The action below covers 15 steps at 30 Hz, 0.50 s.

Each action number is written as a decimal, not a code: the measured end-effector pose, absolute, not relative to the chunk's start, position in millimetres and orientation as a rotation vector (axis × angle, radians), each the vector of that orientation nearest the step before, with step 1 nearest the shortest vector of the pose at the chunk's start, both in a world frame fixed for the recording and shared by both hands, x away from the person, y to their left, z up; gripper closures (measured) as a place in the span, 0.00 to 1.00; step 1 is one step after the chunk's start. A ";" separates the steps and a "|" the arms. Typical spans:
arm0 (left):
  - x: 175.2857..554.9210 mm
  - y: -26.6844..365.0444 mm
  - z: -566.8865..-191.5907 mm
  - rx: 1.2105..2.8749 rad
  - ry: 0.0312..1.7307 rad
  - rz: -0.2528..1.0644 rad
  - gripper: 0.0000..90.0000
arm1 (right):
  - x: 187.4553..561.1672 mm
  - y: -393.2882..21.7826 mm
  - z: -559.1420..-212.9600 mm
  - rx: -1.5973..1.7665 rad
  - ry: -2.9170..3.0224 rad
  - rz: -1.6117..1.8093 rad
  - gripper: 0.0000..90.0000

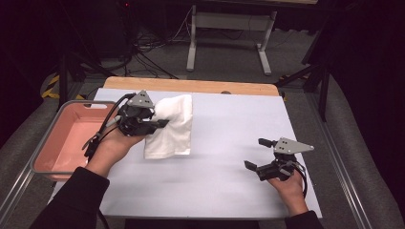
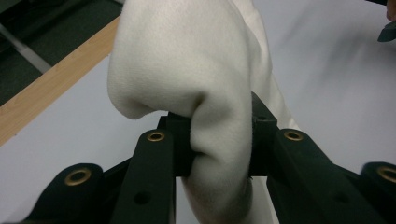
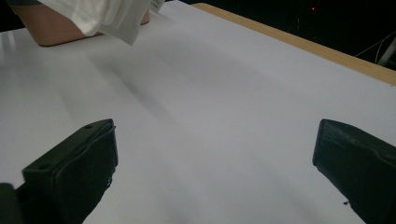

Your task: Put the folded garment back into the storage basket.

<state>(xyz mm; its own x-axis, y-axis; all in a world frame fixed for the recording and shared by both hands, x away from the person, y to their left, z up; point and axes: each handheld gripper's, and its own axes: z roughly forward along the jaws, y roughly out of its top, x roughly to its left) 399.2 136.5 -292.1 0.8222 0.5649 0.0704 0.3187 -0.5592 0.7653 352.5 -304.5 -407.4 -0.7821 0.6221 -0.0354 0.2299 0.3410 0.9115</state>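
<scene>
In left gripper view, fingers point(image 2: 159, 154) pinching cloth point(image 2: 187, 60)

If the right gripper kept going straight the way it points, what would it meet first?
Probably nothing close: ahead of the open right gripper lies bare white mat. Farther along hang the white cloth and the pink bin, though depth is unclear.

The soft white folded cloth point(image 1: 171, 128), bunched and lifted at its upper left end, hangs down left of the frame's centre, its lower edge draping over the pale sheet.
</scene>
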 end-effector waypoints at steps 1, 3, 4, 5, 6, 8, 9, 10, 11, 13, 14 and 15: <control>399.1 139.1 -291.7 2.202 0.651 0.400 0.79 | 353.0 -304.8 -407.1 0.753 2.232 1.426 0.00; 398.7 145.6 -291.2 2.192 0.669 0.410 0.79 | 353.6 -304.7 -406.9 0.751 2.235 1.424 0.00; 398.5 149.8 -290.6 2.191 0.676 0.413 0.79 | 353.9 -304.4 -407.0 0.750 2.235 1.422 0.01; 398.5 153.0 -290.2 2.191 0.681 0.420 0.79 | 354.5 -304.0 -407.3 0.747 2.237 1.419 0.01; 398.0 156.1 -289.6 2.195 0.687 0.423 0.79 | 355.0 -303.6 -407.7 0.744 2.237 1.419 0.01; 397.4 162.3 -288.5 2.192 0.695 0.441 0.78 | 356.1 -302.6 -408.7 0.741 2.235 1.425 0.01; 397.3 166.3 -287.5 2.190 0.705 0.439 0.78 | 356.4 -302.2 -408.9 0.739 2.237 1.430 0.01; 397.4 170.0 -286.6 2.185 0.716 0.437 0.78 | 356.4 -301.5 -409.1 0.734 2.236 1.434 0.01; 397.6 172.8 -285.9 2.184 0.722 0.439 0.78 | 356.2 -300.8 -409.3 0.729 2.233 1.434 0.01; 398.4 179.5 -284.3 2.182 0.732 0.454 0.78 | 355.9 -300.1 -410.0 0.727 2.236 1.436 0.01; 398.3 183.0 -283.8 2.175 0.747 0.452 0.78 | 355.9 -300.1 -410.4 0.728 2.237 1.436 0.01; 398.7 186.1 -283.1 2.177 0.750 0.454 0.78 | 355.9 -300.0 -410.9 0.729 2.237 1.434 0.01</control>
<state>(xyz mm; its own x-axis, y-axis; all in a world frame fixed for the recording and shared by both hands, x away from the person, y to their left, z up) 398.7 186.1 -283.1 0.7629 0.6419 0.0773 0.3659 -0.5272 0.7670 355.9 -300.0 -410.9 -0.7915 0.6098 -0.0403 0.2181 0.3435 0.9135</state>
